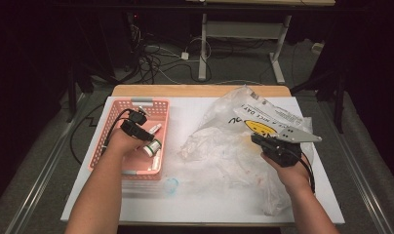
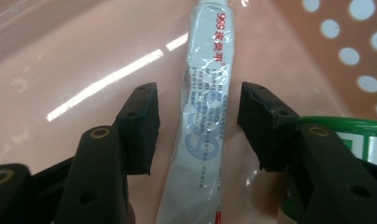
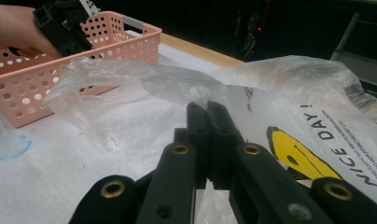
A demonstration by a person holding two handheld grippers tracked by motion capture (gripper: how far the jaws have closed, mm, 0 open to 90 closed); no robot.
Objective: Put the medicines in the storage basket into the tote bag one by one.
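white tube (image 2: 203, 116) between left tool (image 2: 198, 126) pads — untouched, in pink basket (image 2: 84, 56)

Pink basket (image 1: 162, 108) walls fenced lower-left quarter of high view; access from above only. Inside, white tube (image 2: 206, 112) lay between left gripper (image 2: 198, 123) jaws, narrow gap either side; green-rimmed container (image 2: 350, 123) crowded right jaw. Crumpled plastic bag (image 1: 244, 126) blocked centre and right. Bare white table cover (image 1: 185, 204) left free passage along lower edge and between basket and bag.
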